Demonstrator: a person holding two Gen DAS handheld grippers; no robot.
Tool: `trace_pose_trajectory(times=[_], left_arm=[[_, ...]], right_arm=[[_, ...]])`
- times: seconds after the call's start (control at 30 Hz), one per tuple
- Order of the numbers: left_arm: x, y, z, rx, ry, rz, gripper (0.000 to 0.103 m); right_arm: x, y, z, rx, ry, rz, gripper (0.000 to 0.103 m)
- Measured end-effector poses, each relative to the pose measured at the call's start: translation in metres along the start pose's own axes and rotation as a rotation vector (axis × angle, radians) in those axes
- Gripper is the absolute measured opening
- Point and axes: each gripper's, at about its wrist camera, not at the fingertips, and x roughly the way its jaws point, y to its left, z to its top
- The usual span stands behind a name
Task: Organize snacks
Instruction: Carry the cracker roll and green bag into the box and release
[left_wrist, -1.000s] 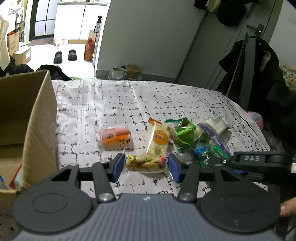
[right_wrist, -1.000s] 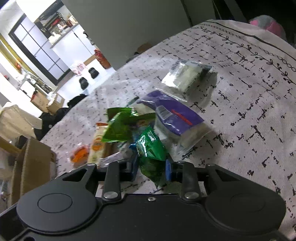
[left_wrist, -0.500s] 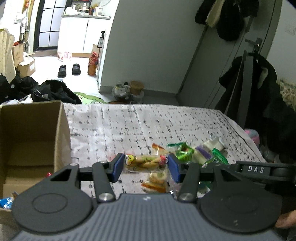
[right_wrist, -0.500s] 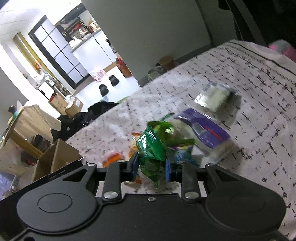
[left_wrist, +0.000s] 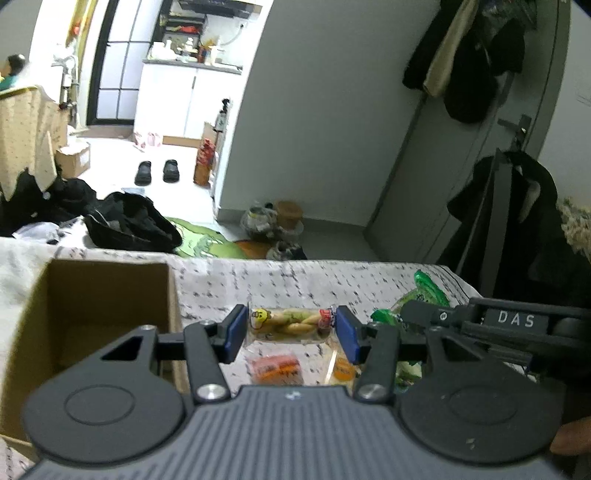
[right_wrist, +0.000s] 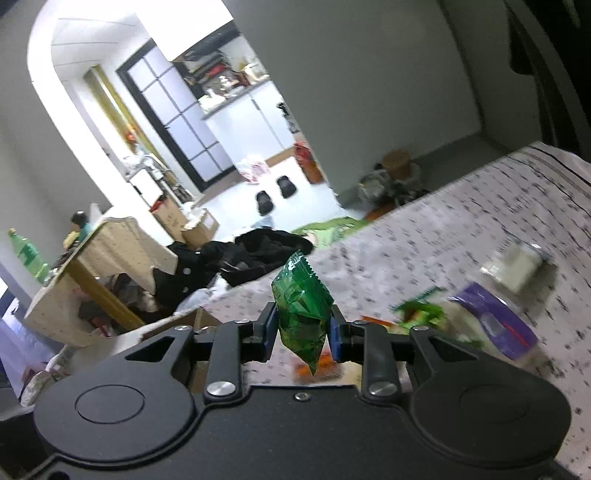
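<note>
My left gripper (left_wrist: 291, 328) is shut on a clear packet of yellow snacks (left_wrist: 290, 322), held crosswise above the patterned cloth. An open cardboard box (left_wrist: 92, 306) stands just to its left. Below the packet lie an orange packet (left_wrist: 276, 367) and a yellow-orange one (left_wrist: 343, 369). My right gripper (right_wrist: 302, 330) is shut on a green snack packet (right_wrist: 303, 310), lifted off the cloth. The right gripper's black body (left_wrist: 491, 325) shows at the right of the left wrist view. A purple packet (right_wrist: 495, 325), a white one (right_wrist: 517, 266) and green ones (right_wrist: 421, 310) lie on the cloth.
The patterned cloth (left_wrist: 295, 280) covers the surface up to its far edge. Beyond it are black clothes (left_wrist: 129, 221) on the floor, shoes (left_wrist: 157, 171), a wooden table (right_wrist: 92, 254) and a door hung with coats (left_wrist: 480, 55). The box corner (right_wrist: 184, 321) shows left of my right gripper.
Both grippers have risen with their packets, and both views tilted up toward the room. The cardboard box has shifted from the left edge toward the centre of the left wrist view.
</note>
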Motion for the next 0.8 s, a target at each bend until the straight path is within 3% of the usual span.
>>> trace_pose_trajectory(times=[0.5, 0.8], left_arm=[[-0.026, 0.055, 0.011, -0.061, -0.060, 0.114, 0.051], [-0.029, 0.111, 0.003, -0.148, -0.029, 0.209, 0.051]], right_arm=[[0.018, 0.046, 0.000, -0.054, 0.002, 0.094, 0.028], [0.034, 0.080, -0.018, -0.090, 0.064, 0.184, 0.028]])
